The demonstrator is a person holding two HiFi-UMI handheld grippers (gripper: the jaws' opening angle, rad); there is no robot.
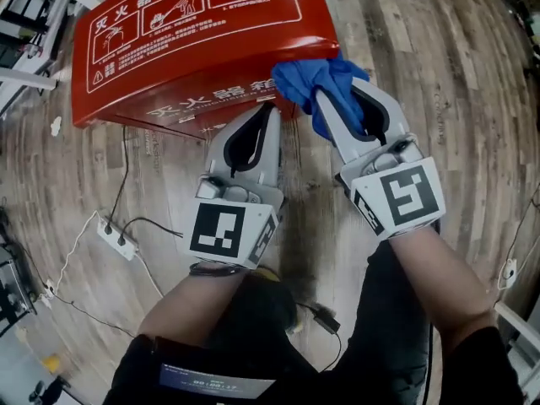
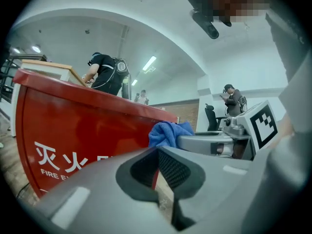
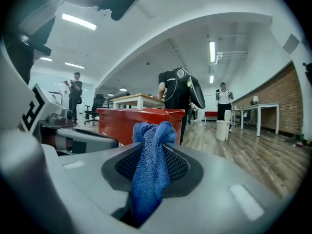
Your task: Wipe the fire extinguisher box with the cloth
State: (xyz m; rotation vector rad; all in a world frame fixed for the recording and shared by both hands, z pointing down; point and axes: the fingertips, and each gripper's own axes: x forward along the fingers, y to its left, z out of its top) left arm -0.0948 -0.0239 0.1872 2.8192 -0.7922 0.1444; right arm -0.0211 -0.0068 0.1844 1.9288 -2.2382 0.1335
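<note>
Red fire extinguisher box (image 1: 194, 40): lying on wood-plank floor (image 1: 439, 66), broad face up. White Chinese characters and instruction pictograms printed on that face, more white lettering along the near side.

Blue cloth (image 1: 325, 78): terry-textured, bunched, pinched between the jaws of the right gripper (image 1: 342, 95). Top of the bunch rising above the jaw tips, tail hanging down between the pads. Positioned at the box's near right corner, overlapping its edge in the head view; contact with the box not determinable.

Grey left gripper (image 1: 270, 112): jaws pressed together, nothing between them. Tips pointed at the near side of the box, just beside it, left of the cloth. Side by side with the right gripper, the two near each other.

White power strip (image 1: 114, 234): on the floor, near-left of the box, with thin cables (image 1: 126, 167) trailing from it.

Background, gripper views: person (image 3: 178, 94) bent over a table (image 3: 139, 100) behind the box, others standing farther off. White bin (image 3: 223, 129) on the floor, brick wall (image 3: 287, 101) at right, strip lights (image 3: 78, 21) on the ceiling.
</note>
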